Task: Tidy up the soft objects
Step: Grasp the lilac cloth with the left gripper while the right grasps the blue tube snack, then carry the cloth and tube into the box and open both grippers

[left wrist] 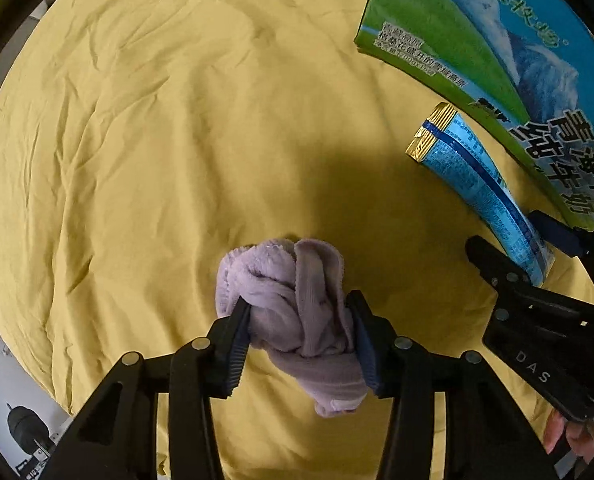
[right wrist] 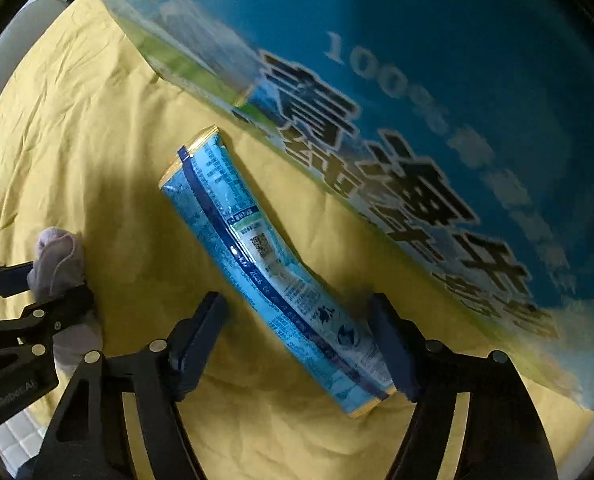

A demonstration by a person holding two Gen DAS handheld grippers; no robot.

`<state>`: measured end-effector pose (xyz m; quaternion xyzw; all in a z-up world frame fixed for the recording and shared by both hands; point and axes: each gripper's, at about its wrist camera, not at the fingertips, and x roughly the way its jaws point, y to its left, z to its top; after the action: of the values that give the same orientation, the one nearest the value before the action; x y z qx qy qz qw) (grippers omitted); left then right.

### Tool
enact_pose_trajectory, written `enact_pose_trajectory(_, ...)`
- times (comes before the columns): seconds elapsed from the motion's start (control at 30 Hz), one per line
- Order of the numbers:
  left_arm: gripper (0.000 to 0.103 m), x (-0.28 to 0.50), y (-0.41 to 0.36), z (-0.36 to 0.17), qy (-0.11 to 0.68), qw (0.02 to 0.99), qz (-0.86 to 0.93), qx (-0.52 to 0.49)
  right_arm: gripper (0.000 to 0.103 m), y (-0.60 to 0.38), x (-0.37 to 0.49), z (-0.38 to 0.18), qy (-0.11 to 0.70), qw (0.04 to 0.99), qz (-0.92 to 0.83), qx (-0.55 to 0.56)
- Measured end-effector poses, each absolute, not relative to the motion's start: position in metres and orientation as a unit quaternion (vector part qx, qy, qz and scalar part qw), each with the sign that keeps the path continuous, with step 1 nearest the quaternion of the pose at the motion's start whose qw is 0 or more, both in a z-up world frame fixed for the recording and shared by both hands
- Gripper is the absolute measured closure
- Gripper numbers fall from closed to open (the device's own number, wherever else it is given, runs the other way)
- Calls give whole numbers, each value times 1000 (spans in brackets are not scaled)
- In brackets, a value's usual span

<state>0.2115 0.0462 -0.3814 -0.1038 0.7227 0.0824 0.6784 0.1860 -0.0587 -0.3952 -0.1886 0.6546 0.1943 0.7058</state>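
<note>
The wrinkled yellow cloth [left wrist: 145, 168] covered the whole work surface and was the largest item in both views. At its edges, a strip of pale tiled floor and a white printed sheet showed at the near left of the left wrist view; the rest of the room could not be made out.

The large blue-and-green printed cardboard milk carton [right wrist: 437, 128] lay at the far right of the cloth. It was probably the container or boundary for the sorting, though its opening was not visible.

The long light-blue foil pouch with gold sealed ends [right wrist: 273, 268] lay flat on the cloth just beside the carton's near edge, roughly parallel to it. Its near end sat between the fingers of the right gripper [right wrist: 303, 344]. The jaws stood wide apart: the right pad was at or very near the pouch, the left pad was well clear. The pouch was therefore bracketed, not clamped, apparently lined up for a grasp across its width.

The knotted lilac terry-cloth bundle [left wrist: 293, 312] was pinched at mid-body by the left gripper [left wrist: 301, 320], jaws closed on it from both sides. Its loose tail drooped toward the camera, so a central grip suited the limp fabric. Whether it was lifted clear could not be told.
</note>
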Motion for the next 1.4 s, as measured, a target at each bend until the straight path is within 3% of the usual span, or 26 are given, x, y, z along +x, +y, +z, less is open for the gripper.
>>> enact_pose_trajectory(0.03,58,211,44,-383,722,679,83,-106,35,-58,186,-395,654,707,194,-189)
enact_pose_trajectory(0.1,58,215,41,-387,721,679,82,-110,54,-56,181,-392,659,703,190,-186)
enact_pose_trajectory(0.13,58,214,39,-387,721,679,82,-112,57,-55,177,-390,668,696,191,-182)
enact_pose_trajectory(0.27,58,212,56,-387,719,680,83,-116,57,-51,167,-383,701,666,214,-140)
enact_pose_trajectory(0.53,60,200,72,-394,717,683,79,-116,57,-24,179,-388,681,702,167,-129)
enact_pose_trajectory(0.63,62,197,72,-392,716,686,76,-106,77,-21,172,-387,679,705,152,-135)
enact_pose_trajectory(0.77,65,193,69,-386,712,691,75,-99,88,-32,155,-382,689,698,141,-135)
enact_pose_trajectory(1.03,65,180,61,-355,700,708,54,-82,90,-54,127,-360,692,704,127,-91)
enact_pose_trajectory(1.4,65,176,31,-273,662,747,-27,-57,90,-118,79,-275,668,736,107,6)
